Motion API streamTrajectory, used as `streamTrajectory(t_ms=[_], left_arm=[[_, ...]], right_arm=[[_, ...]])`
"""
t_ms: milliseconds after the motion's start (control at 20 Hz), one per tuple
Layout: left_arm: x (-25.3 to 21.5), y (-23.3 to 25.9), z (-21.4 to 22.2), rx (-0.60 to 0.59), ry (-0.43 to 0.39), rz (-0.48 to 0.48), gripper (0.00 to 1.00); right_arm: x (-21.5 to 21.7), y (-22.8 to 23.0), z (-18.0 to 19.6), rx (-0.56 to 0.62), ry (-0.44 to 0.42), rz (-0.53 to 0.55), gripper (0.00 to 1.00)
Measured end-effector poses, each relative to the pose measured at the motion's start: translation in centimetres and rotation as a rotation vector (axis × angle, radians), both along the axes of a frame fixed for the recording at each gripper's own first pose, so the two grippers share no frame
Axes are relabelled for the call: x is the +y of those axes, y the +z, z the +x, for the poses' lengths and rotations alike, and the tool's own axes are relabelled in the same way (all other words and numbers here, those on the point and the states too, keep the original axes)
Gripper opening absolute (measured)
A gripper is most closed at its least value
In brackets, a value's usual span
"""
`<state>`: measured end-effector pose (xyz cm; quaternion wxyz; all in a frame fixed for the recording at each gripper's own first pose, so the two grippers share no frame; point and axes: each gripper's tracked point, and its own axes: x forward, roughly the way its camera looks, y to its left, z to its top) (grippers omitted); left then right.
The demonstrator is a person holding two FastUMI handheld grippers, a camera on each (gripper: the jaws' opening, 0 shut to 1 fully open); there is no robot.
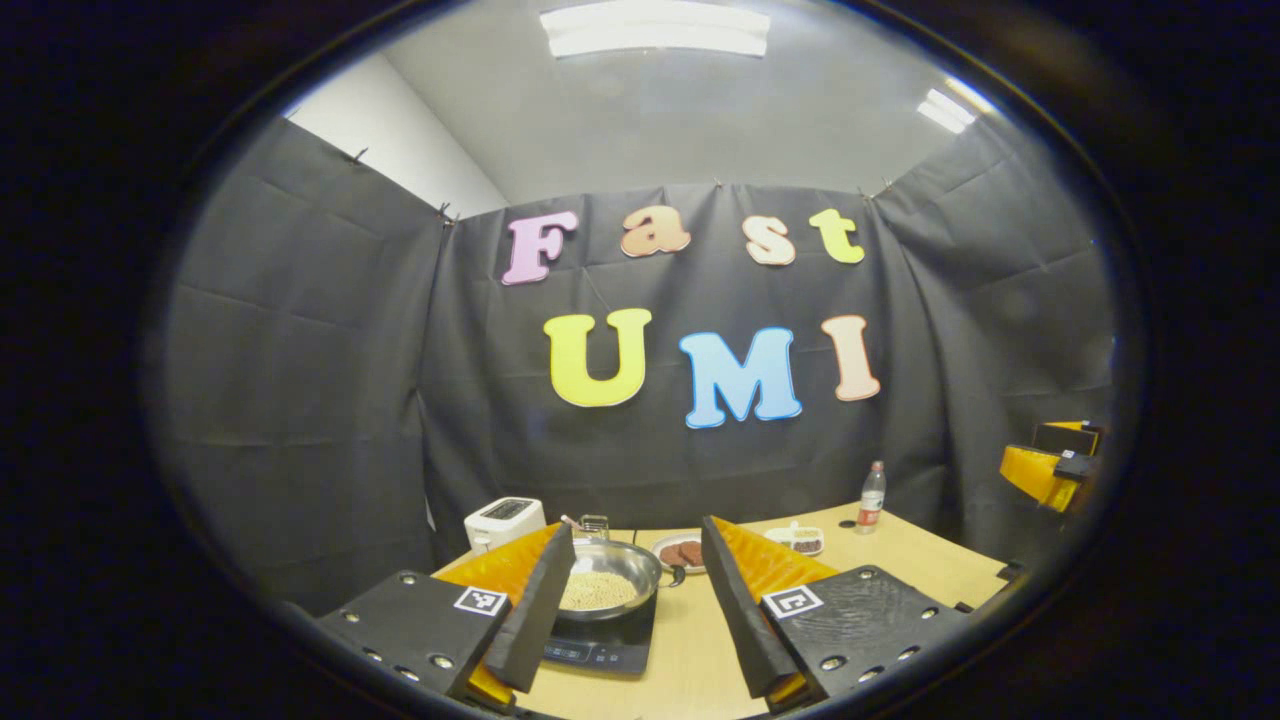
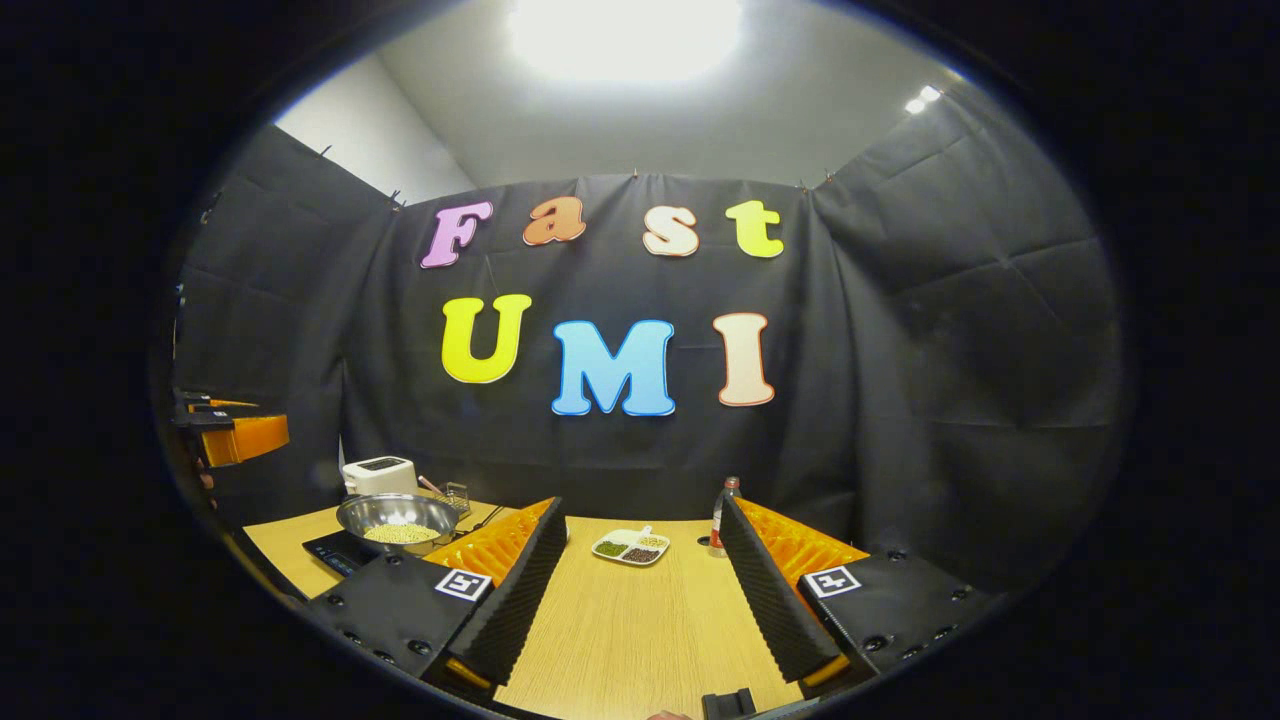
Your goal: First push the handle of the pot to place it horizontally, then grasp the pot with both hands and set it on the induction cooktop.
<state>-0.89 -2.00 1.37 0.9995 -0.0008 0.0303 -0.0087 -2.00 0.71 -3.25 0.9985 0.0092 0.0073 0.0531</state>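
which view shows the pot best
The left gripper view: the pot sits on the induction cooktop straight ahead between that gripper's open fingers, its pale contents visible. In the right gripper view the pot sits off to the left, farther away and partly hidden behind a finger.

- Left gripper point(image 1: 635, 610): fingers spread wide, nothing between them; held above the table, level, facing the back wall; seen from the right gripper view at the far left edge point(image 2: 235, 435)
- Right gripper point(image 2: 640, 590): fingers wide apart, empty; raised, level; its body at the far right edge of the left gripper view point(image 1: 1050, 465)
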Motion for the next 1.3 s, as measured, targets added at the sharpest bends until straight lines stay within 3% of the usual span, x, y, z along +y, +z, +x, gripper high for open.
streamTrajectory(t_ms=[300,650,1300], left_arm=[[3.1,1.2,-4.3,-0.022,-0.016,0.023,0.77],[5.4,1.4,-6.6,-0.035,-0.006,0.01,0.74],[4.7,2.6,-6.9,-0.065,-0.027,0.016,0.74]], right_arm=[[0.6,1.6,-3.9,-0.009,-0.044,0.016,0.98],[0.6,2.1,-7.2,-0.021,-0.085,-0.01,0.98],[0.0,2.8,-8.1,-0.04,-0.117,0.001,0.98]])
